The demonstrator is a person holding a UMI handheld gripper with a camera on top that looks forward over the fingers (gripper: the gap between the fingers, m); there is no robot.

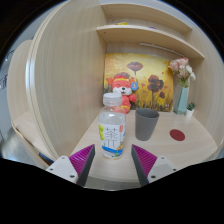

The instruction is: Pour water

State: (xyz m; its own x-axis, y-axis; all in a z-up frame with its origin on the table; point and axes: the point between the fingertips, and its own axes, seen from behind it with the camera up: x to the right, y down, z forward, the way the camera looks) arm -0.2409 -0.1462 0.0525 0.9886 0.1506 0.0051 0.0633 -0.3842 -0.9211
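Observation:
A clear plastic water bottle [112,128] with a white cap and a pale green label stands upright on the light wooden desk [185,152], just ahead of my fingers and a little left of their midline. A dark grey cup [147,124] stands upright to the right of the bottle and slightly farther back. My gripper [113,160] is open, with its magenta pads [82,160] spread wide on either side. The bottle is beyond the fingertips, not between them, and nothing is held.
A small red round coaster [177,134] lies on the desk to the right of the cup. An orange plush toy [122,93] sits at the back against a painted floral panel. A vase with flowers [181,84] stands at the back right. Wooden shelves [140,33] are overhead.

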